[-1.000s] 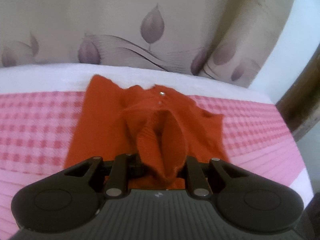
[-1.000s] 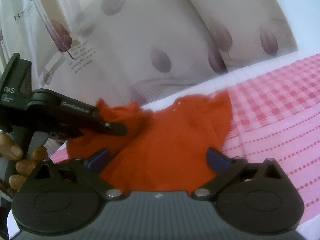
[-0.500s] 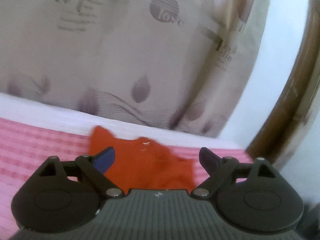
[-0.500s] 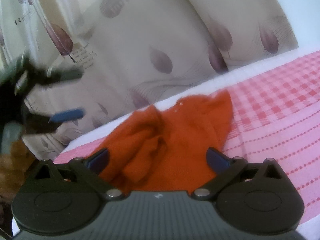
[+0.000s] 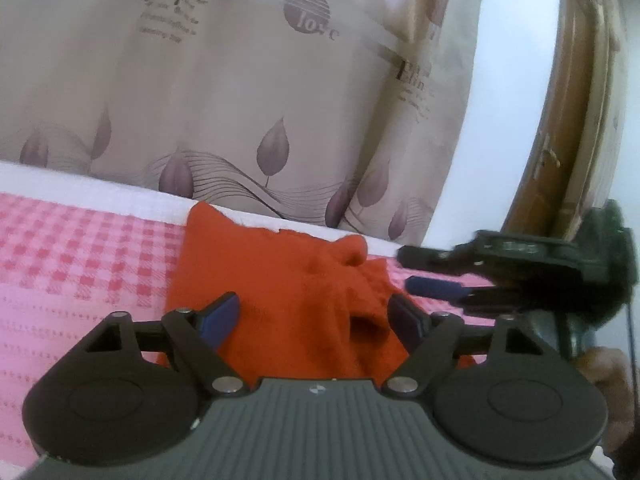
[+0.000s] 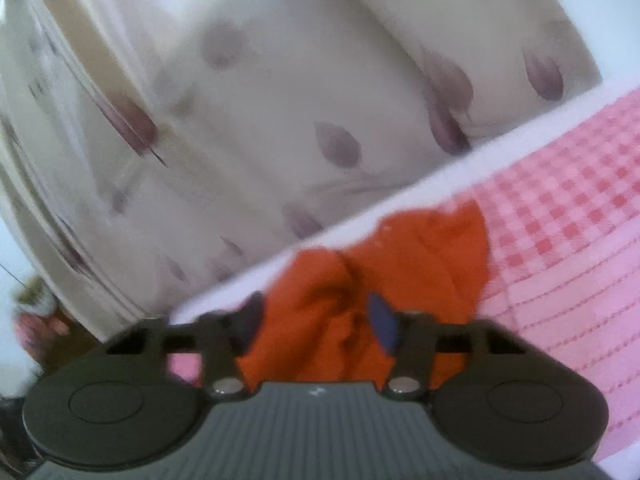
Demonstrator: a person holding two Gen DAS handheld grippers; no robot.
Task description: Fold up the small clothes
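An orange knitted garment [image 5: 280, 272] lies crumpled on the pink checked bedcover [image 5: 80, 264], its top edge near the white border. In the left wrist view my left gripper [image 5: 314, 318] hovers low over the garment's near part. Its jaws are closing, with cloth lying between the blue pads [image 5: 220, 316] but not pinched. My right gripper [image 5: 404, 270] reaches in from the right at the garment's right edge. In the blurred right wrist view the right gripper [image 6: 316, 320] is closing around a bunched fold of the garment [image 6: 420, 260], and no pad visibly presses the cloth.
A beige curtain [image 5: 240, 100] with purple leaf prints hangs right behind the bed. A white wall strip and a brown wooden door [image 5: 568, 120] stand at the right. A hand [image 5: 604, 364] holds the right gripper's handle. Bare bedcover [image 6: 568, 280] stretches to the right.
My left gripper let go of the garment fold, opened and drew back and down. It has left the right wrist view. The right gripper's jaws came much closer together over the bunched cloth.
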